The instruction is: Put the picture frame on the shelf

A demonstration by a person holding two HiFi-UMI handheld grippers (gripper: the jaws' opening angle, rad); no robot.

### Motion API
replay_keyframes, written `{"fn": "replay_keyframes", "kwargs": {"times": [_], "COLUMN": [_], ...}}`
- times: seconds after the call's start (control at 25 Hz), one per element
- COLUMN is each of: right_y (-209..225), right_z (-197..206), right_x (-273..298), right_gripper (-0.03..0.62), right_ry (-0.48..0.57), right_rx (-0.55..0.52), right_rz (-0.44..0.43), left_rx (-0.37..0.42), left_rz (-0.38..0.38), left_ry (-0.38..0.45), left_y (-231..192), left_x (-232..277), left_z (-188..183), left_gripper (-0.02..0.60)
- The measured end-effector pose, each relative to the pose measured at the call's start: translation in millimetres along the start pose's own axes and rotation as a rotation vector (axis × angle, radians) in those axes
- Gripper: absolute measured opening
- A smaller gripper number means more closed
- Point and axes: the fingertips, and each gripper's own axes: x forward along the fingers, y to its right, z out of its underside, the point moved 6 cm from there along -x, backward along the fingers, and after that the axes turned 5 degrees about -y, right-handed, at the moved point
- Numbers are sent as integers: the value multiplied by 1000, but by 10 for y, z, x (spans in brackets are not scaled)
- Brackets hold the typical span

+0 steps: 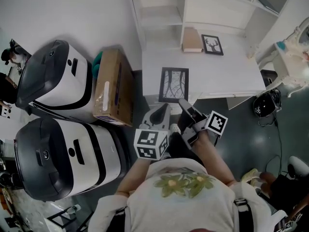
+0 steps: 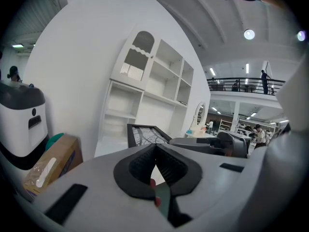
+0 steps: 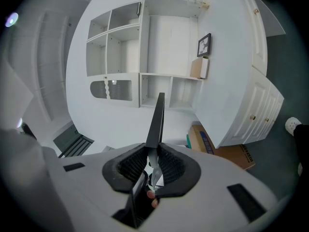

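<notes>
The right tongs (image 3: 153, 150) are clamping the black picture frame (image 1: 174, 84) by its near edge and holding it over the front of the white counter (image 1: 231, 69), below the shelf (image 1: 161, 14). The left tongs (image 2: 154, 154) are sitting closed and empty just beside it.

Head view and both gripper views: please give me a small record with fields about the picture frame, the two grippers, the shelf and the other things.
held thing: black rectangular picture frame, edge-on in the right gripper view
right gripper: shut on the picture frame's lower edge
left gripper: shut, nothing between its jaws
frame place: over the near edge of the white desk; contact unclear; not yet on the shelf
target: white shelf unit, behind the desk
other things: small black frame with deer picture beside a tan block; brown cardboard box left of the desk
</notes>
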Motion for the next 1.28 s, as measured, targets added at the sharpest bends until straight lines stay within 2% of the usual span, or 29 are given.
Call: {"fn": "replay_keyframes", "kwargs": {"times": [0.64, 1.28], "right_y": [140, 248], "right_z": [-780, -1138], "right_x": [663, 960], "right_gripper": [87, 87], "right_ry": [-9, -22], "right_rx": [9, 24], "right_rz": [-9, -15], "left_rx": [16, 21], "left_rz": [-12, -11], "left_ry": [-9, -28], "left_y": [-381, -527], "left_x": [803, 1206], "left_z": [-471, -610], "left_gripper": [28, 28]}}
